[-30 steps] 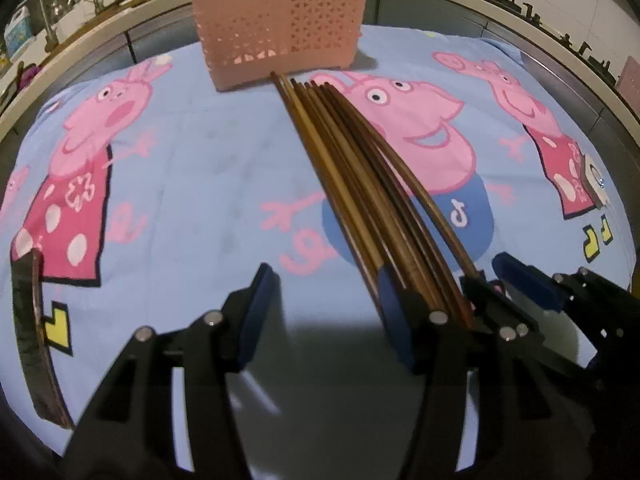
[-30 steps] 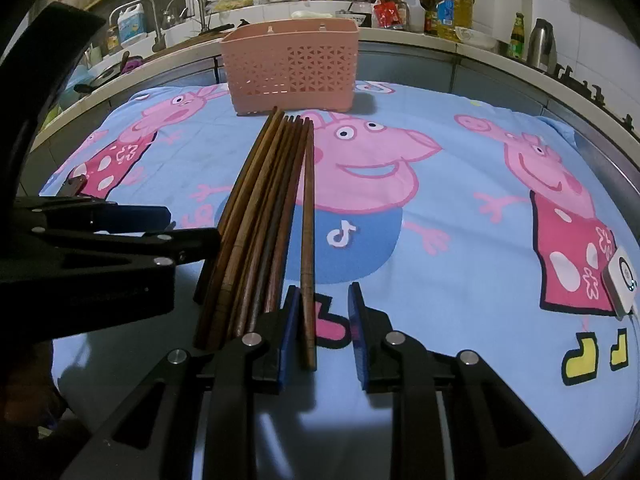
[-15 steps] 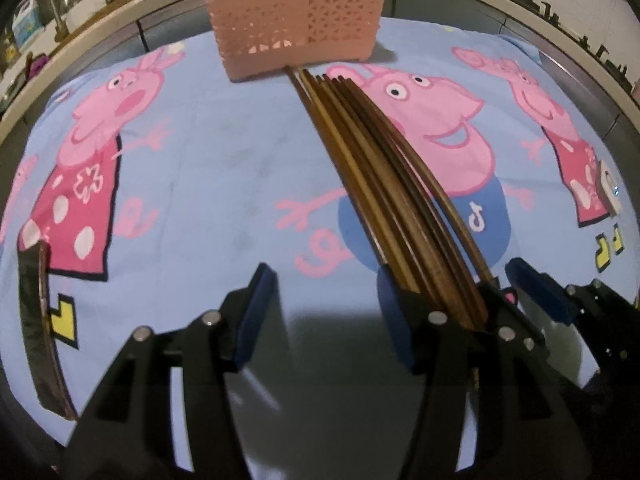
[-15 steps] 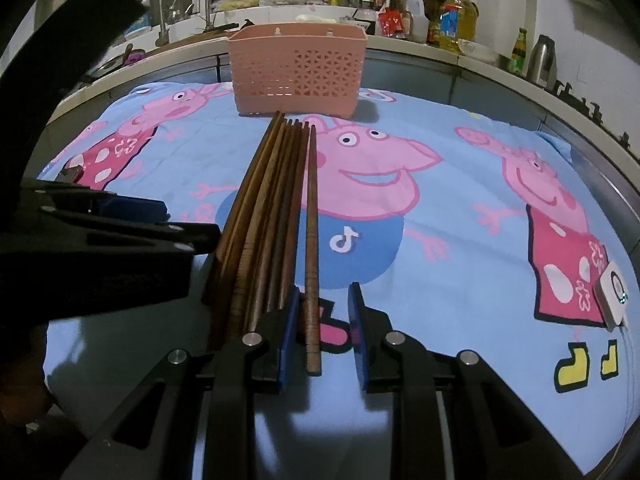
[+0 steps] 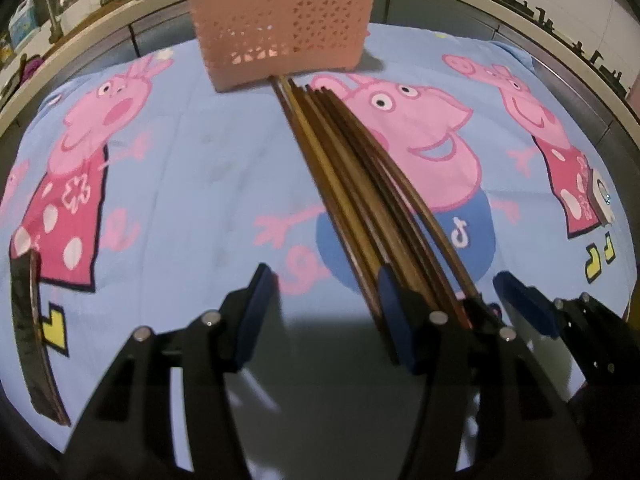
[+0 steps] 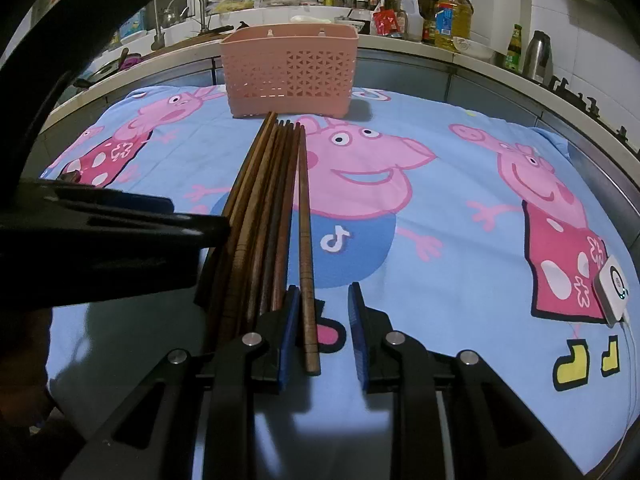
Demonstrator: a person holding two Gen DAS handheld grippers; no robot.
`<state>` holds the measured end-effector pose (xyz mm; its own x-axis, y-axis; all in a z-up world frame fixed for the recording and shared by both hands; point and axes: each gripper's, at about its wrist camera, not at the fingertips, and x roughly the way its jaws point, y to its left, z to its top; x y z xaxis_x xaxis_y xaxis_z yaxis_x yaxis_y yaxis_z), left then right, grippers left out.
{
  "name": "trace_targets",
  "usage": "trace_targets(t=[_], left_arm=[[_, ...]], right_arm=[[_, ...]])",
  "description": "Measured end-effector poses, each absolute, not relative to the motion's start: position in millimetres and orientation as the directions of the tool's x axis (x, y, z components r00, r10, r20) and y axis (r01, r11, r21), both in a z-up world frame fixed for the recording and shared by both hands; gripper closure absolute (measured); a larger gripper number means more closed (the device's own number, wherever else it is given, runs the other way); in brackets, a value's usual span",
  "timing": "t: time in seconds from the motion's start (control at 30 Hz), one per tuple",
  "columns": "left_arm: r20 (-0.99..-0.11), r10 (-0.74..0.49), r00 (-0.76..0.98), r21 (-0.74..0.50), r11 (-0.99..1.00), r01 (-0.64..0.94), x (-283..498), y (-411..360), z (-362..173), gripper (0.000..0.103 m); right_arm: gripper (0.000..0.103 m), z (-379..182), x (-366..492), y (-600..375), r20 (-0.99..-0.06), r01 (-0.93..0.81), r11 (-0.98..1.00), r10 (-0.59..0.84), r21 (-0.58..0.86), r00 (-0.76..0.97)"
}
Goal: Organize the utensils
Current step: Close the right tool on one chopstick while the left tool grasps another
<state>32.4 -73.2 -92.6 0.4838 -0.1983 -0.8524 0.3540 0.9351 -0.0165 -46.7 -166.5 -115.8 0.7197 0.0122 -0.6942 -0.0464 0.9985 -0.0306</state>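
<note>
Several brown wooden chopsticks (image 5: pixel 360 184) (image 6: pixel 268 208) lie bundled on the cartoon-print cloth, tips toward a pink perforated basket (image 5: pixel 280 28) (image 6: pixel 288 72) at the far side. My left gripper (image 5: pixel 324 312) is open with bare cloth between its pads. Its right finger (image 5: pixel 394 312) rests against the bundle's left side. My right gripper (image 6: pixel 322 320) stands at the bundle's near end, pads visibly apart. One chopstick (image 6: pixel 306 240), split off from the bundle, lies in the gap close to the left pad (image 6: pixel 289 328).
A small white device (image 6: pixel 612 292) (image 5: pixel 600 196) sits at the cloth's right edge. A dark flat strip (image 5: pixel 28 340) lies at the left edge. Behind the basket runs a counter with a sink tap (image 6: pixel 188 4) and bottles (image 6: pixel 448 20).
The left wrist view has crept slightly toward the basket. The chopsticks and the right gripper look unchanged.
</note>
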Motion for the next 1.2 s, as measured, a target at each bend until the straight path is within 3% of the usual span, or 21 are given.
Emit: trace_targets(t=[0.27, 0.53, 0.6, 0.77, 1.0, 1.2], left_arm=[[-0.857, -0.206, 0.472, -0.048, 0.944, 0.326, 34.4, -62.2, -93.9, 0.048], [-0.841, -0.138, 0.524, 0.049, 0.943, 0.328, 34.8, -70.5, -98.3, 0.049], [-0.837, -0.141, 0.529, 0.048, 0.943, 0.328, 35.8, -67.9, -98.0, 0.054], [-0.841, -0.153, 0.519, 0.027, 0.946, 0.324, 34.4, -48.2, -95.9, 0.092], [-0.845, -0.164, 0.508, 0.022, 0.94, 0.34, 17.7, -18.3, -96.7, 0.092], [-0.848, -0.157, 0.506, 0.036, 0.936, 0.35, 59.1, -31.7, -91.9, 0.085]], right_arm=[[0.103, -115.7, -45.9, -167.3, -0.694, -0.04, 0.999, 0.006, -0.033, 0.72], [0.103, -116.2, -44.8, -165.0, -0.687, -0.043, 0.998, -0.001, -0.046, 0.726], [0.103, -116.0, -43.9, -163.5, -0.684, -0.047, 0.997, -0.005, -0.057, 0.73], [0.103, -115.3, -42.7, -171.4, -0.684, -0.028, 0.998, -0.02, -0.059, 0.729], [0.103, -113.9, -48.4, -192.7, -0.724, -0.016, 1.0, 0.003, -0.011, 0.69], [0.103, -105.6, 1.0, -197.1, -0.768, -0.087, 0.996, 0.084, 0.036, 0.635]])
